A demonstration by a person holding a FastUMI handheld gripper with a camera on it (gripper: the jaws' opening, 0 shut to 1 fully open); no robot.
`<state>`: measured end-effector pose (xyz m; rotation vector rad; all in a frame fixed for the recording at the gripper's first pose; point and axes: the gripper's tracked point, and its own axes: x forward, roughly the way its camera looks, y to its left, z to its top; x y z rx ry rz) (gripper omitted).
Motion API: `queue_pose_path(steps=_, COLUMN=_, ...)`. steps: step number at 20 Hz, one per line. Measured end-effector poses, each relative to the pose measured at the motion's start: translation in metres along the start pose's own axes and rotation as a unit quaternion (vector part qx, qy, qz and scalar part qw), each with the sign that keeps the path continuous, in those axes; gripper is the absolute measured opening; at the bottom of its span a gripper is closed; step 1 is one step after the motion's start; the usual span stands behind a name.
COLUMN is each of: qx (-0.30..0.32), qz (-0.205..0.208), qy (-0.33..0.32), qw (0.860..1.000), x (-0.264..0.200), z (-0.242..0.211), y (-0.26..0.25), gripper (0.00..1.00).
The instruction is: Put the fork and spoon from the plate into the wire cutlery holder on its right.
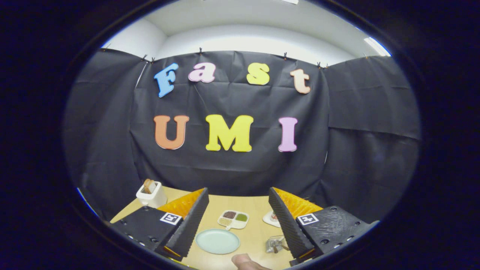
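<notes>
- Fingers (238, 221) of the gripper are spread wide apart and hold nothing. They hang well above the desk (255, 236).
- One pale green plate (217, 241) lies on the desk, low between the fingers and a bit to the left.
- No fork or spoon can be made out on the plate. It looks bare from up here.
- One wire cutlery holder (275, 243) stands to the right of the plate, right beside the right finger. Something brown and something shiny sit in it. They may be the fork and spoon, but they are too small to tell.
- So the job looks nearly done or done, as a guess.
- If a piece is left to move, the good way would be to come down slowly over it, put one finger on each side of its handle, squeeze at the middle of the handle, and lift it straight up.
- Then it should go over the holder and drop in with the handle pointing up, so the holder does not tip.
- One white tray with three little food parts (233, 219) sits farther away, past the plate.
- One small white dish (272, 218) sits far right, partly behind the right finger.
- One white toaster (151, 194) with one slice of bread (149, 185) stands far left.
- One fingertip of a person (245, 261) pokes in at the near edge.
</notes>
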<state>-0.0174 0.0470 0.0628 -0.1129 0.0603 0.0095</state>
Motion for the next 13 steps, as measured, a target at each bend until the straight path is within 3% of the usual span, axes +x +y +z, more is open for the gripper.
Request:
queue_pose_path(steps=6, qx=-0.019, qz=-0.001, qy=-0.071, qw=0.997, x=-0.016, z=0.033, y=0.017, gripper=0.96)
queue_pose_path(steps=13, qx=-0.026, qz=0.005, qy=-0.070, qw=0.997, x=-0.016, z=0.031, y=0.030, gripper=0.96)
